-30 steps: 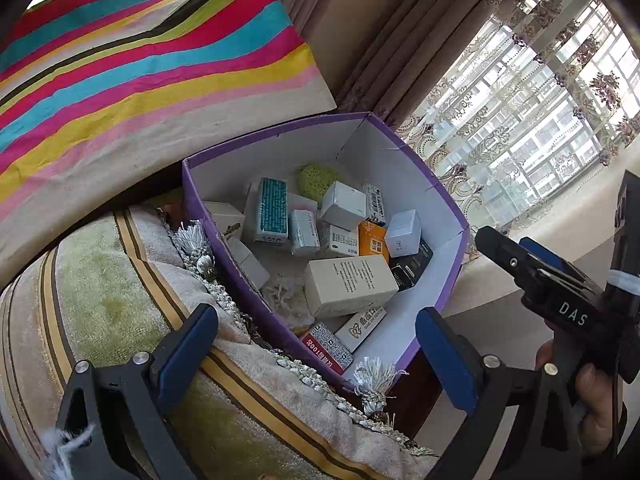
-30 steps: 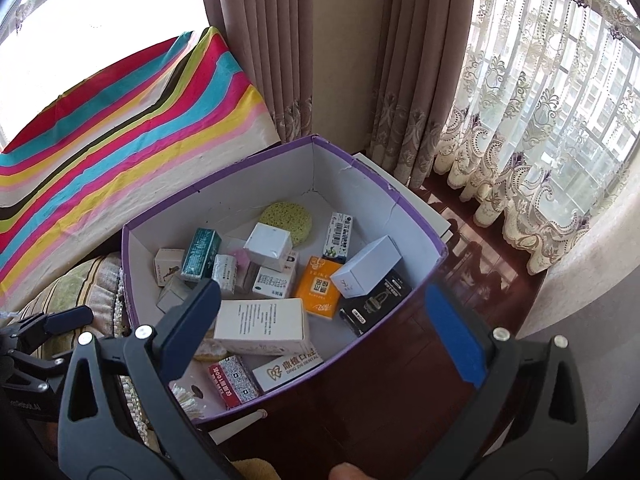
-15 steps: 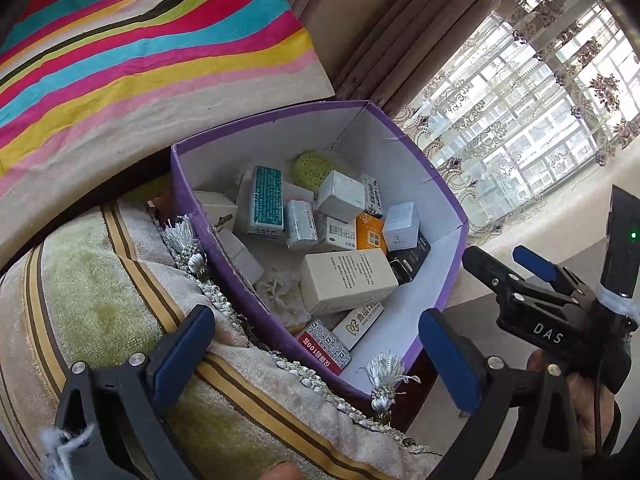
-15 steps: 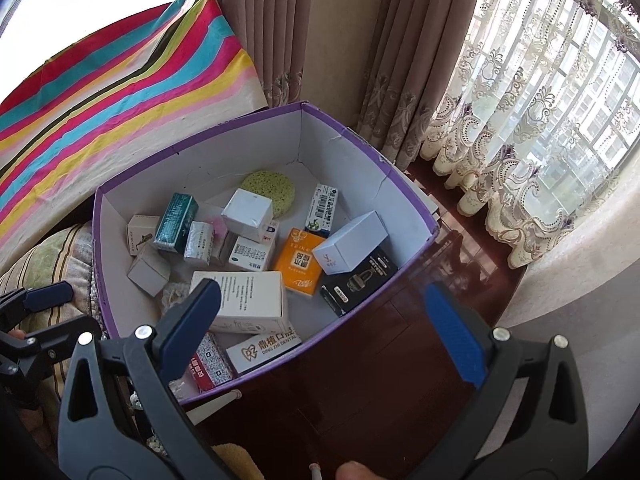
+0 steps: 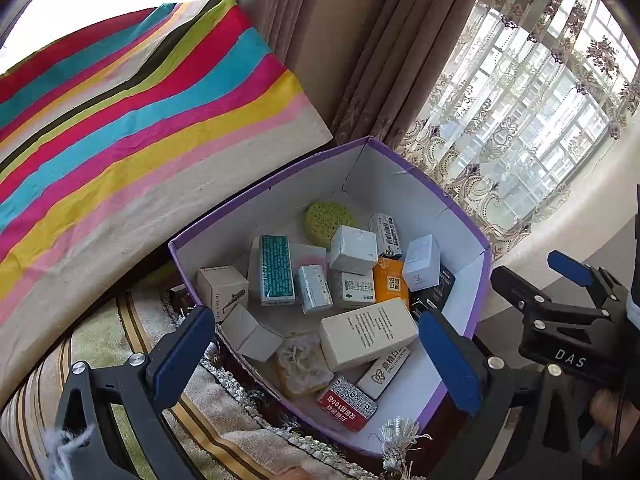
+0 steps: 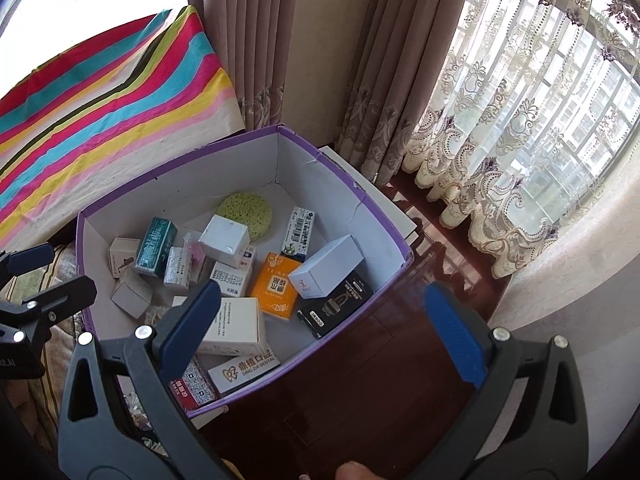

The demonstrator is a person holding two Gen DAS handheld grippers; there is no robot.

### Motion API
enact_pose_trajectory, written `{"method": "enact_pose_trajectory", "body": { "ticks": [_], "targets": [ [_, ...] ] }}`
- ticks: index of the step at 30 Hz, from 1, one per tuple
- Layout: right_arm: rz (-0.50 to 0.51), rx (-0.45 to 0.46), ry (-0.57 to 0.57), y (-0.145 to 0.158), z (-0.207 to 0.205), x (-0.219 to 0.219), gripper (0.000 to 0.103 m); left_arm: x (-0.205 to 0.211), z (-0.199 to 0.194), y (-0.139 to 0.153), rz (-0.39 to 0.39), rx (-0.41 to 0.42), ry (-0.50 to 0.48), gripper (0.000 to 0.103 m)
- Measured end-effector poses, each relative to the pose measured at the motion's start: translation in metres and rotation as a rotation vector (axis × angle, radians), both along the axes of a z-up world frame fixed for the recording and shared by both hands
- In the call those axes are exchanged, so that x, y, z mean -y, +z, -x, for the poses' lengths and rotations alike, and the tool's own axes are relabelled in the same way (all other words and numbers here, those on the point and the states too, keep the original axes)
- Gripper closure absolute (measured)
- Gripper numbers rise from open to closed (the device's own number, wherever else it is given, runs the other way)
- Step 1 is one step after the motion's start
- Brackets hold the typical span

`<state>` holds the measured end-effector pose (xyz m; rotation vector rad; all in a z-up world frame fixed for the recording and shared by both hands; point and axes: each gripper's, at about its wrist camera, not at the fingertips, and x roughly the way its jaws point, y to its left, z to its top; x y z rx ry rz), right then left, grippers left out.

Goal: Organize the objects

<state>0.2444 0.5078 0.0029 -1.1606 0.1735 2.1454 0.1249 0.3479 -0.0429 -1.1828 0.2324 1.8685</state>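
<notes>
A purple box with white inner walls (image 5: 482,276) (image 6: 352,184) holds several small cartons: a cream carton (image 5: 366,332) (image 6: 238,326), an orange one (image 5: 390,282) (image 6: 276,286), a teal one (image 5: 276,270) (image 6: 156,246), a black one (image 6: 336,304), and a yellow-green round sponge (image 5: 326,220) (image 6: 246,210). My left gripper (image 5: 316,356) hangs open above the box's near edge, nothing between its blue pads. My right gripper (image 6: 320,328) is open too, above the box's front right corner and the dark wood. Each gripper shows in the other's view: right gripper (image 5: 568,312), left gripper (image 6: 36,288).
A striped cloth (image 5: 132,120) covers the furniture behind the box. A green and beige fringed cushion (image 5: 96,344) lies at the left. Brown drapes (image 6: 256,48) and lace curtains (image 6: 520,140) hang behind. Dark wooden surface (image 6: 380,368) lies right of the box.
Both grippers have risen and tilted up: the box sits lower in both views, with more curtain and wall showing. Both stay open and nothing in the box has moved.
</notes>
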Motion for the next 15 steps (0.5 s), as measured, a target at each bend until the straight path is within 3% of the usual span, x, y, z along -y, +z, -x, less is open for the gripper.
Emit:
{"method": "enact_pose_trajectory", "body": {
  "ticks": [15],
  "targets": [
    [0.001,-0.008,-0.018,-0.005,0.007,-0.014,0.0,-0.016,-0.005,-0.004,0.019,-0.007,-0.018,0.0]
  ]
}}
